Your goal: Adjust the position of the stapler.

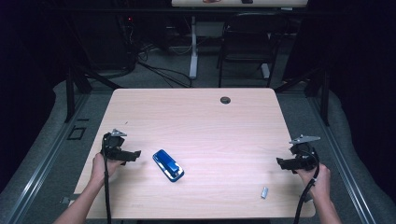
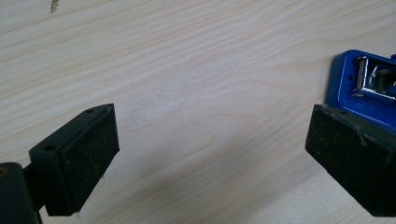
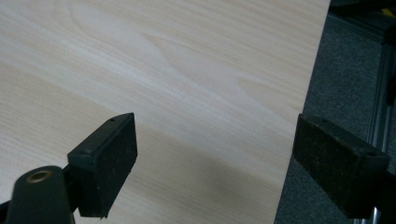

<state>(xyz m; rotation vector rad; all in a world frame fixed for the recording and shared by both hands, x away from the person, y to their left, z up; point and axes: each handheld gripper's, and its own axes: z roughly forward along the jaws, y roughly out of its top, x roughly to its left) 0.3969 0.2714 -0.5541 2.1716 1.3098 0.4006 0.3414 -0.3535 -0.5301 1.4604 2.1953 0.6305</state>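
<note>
A blue stapler [image 1: 168, 165] with a metal top lies flat at the table's seven o'clock, untouched, angled from ten toward four o'clock.

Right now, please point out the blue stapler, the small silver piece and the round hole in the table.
blue stapler [image 1: 168, 165], high view, middle of its top.
small silver piece [image 1: 265, 192], high view, its centre.
round hole [image 1: 225, 100], high view, its dark centre.

A pale wood-grain table [image 1: 196, 116] stood on grey carpet [image 1: 56, 107]. Beyond it were a black chair [image 1: 247, 39], a white desk leg [image 1: 193, 46] and loose floor cables [image 1: 159, 70]. Surroundings were dark.
</note>
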